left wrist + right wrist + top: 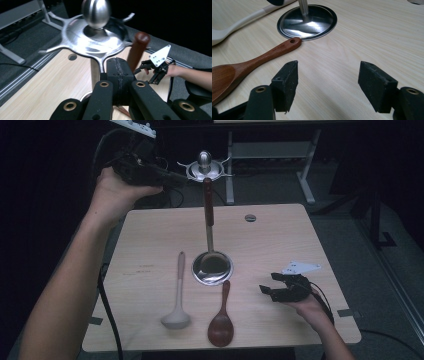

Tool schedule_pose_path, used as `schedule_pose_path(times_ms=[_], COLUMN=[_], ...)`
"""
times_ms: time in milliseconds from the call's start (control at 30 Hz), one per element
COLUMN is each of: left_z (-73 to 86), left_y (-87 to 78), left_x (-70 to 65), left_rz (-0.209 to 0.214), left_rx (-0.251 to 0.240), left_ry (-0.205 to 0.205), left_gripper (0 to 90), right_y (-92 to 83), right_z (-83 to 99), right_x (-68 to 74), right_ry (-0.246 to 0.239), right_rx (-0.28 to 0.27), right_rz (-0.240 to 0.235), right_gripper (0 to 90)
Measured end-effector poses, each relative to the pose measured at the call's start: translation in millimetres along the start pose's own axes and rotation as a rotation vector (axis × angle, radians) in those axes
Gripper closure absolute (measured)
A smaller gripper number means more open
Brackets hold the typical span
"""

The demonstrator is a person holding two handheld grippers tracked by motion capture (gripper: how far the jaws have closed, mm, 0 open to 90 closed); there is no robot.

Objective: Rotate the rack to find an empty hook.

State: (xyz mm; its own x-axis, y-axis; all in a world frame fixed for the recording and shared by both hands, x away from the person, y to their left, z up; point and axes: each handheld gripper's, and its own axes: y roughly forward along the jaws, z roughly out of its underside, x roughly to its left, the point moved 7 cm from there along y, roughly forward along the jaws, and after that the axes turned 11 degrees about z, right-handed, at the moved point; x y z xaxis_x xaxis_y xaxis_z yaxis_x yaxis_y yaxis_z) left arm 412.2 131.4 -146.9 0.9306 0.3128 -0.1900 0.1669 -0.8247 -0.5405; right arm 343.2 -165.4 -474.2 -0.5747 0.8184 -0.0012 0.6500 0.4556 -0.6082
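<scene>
A metal utensil stand rises from a round base (212, 268) (312, 22) to a hooked top with a ball knob (204, 166) (96, 11). A brown-handled utensil (208, 202) (138, 48) hangs upright beside its post. My left gripper (176, 178) (117, 72) is held high at the stand's top, jaws shut pad to pad, its tip right by one hook arm. On the table lie a white ladle (176, 305) (237, 22) and a wooden spoon (221, 320) (249, 62). My right gripper (267, 286) (328, 75) (146, 73) rests at the table's right, open, nothing between its pads.
The light wooden table (150, 235) has a round cable hole (250, 217) near its far edge. Behind it stands another desk's white frame (270, 150) on a dark floor. A black cable (107, 305) trails over the table's left edge.
</scene>
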Motion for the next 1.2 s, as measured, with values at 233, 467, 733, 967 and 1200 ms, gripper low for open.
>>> schedule_pose_path(times_ms=[233,467,733,967,1200], left_z=[1.2,-0.2,-4.1,-8.3,-12.5], left_y=[-3.8,-6.4,-6.9,-3.4,-0.6], left_x=[11.0,22.1,38.3,50.9,57.4], left_rz=[-0.029,-0.046,-0.057,-0.058,-0.077], left_rx=[-0.006,-0.019,-0.036,-0.052,-0.051], left_ry=[-0.010,-0.026,-0.039,-0.059,-0.054], left_gripper=[90.0,90.0,90.0,90.0,90.0], right_y=[0.1,0.7,1.2,1.0,1.3], right_z=[0.3,0.6,0.9,1.1,1.5], right_x=[-0.2,0.0,0.4,0.0,-0.8], right_ry=[0.002,0.002,-0.004,0.000,-0.002], right_rx=[0.004,0.005,0.005,0.008,0.010], right_rz=[0.003,0.002,-0.002,-0.002,-0.003], right_gripper=[32.2,32.2,32.2,32.2,32.2])
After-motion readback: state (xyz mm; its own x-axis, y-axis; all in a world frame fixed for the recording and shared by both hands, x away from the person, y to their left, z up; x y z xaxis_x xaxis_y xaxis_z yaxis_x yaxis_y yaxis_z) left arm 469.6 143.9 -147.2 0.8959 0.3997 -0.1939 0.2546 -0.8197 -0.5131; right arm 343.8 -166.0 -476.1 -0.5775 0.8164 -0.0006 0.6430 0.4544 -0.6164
